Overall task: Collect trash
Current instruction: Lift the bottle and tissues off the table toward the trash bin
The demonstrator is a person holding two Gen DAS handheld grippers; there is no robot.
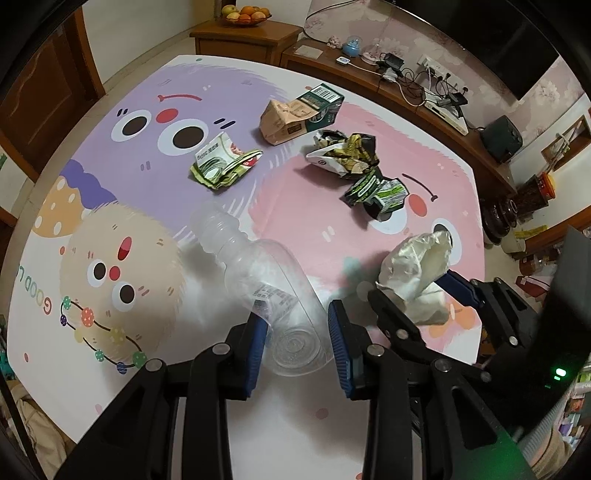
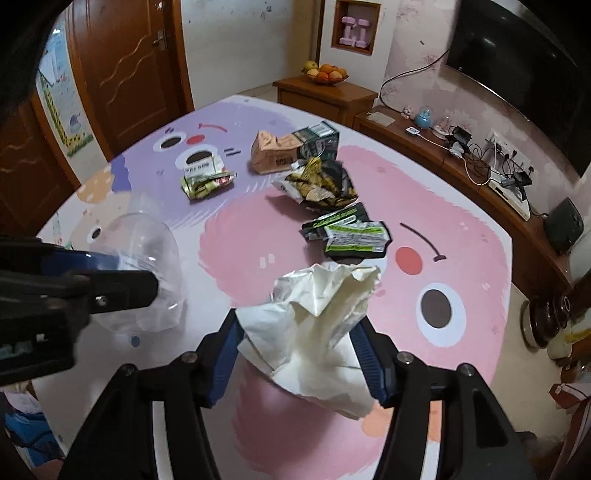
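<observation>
— Left wrist view shows what?
— The left gripper [image 1: 297,341] clamped on a clear plastic bottle [image 1: 266,284], neck toward 11 o'clock over the table [image 1: 74,369].
— And the right wrist view?
— The right gripper [image 2: 295,350], jaws spread wide around a crumpled white wrapper [image 2: 317,314] (whether the pads touch it is unclear). Snack wrappers [image 2: 332,184] lie at 12 o'clock; the bottle's neck blurs at 10.

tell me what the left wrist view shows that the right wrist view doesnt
Only the left wrist view shows the clear bottle's threaded neck and round base, and the left gripper's blue pads at its sides.

Only the right wrist view shows the wooden door and the wall niche with pink dumbbells.

Both show the white wrapper between the right gripper's fingers, the crumpled packets on the table and the fruit bowl.
</observation>
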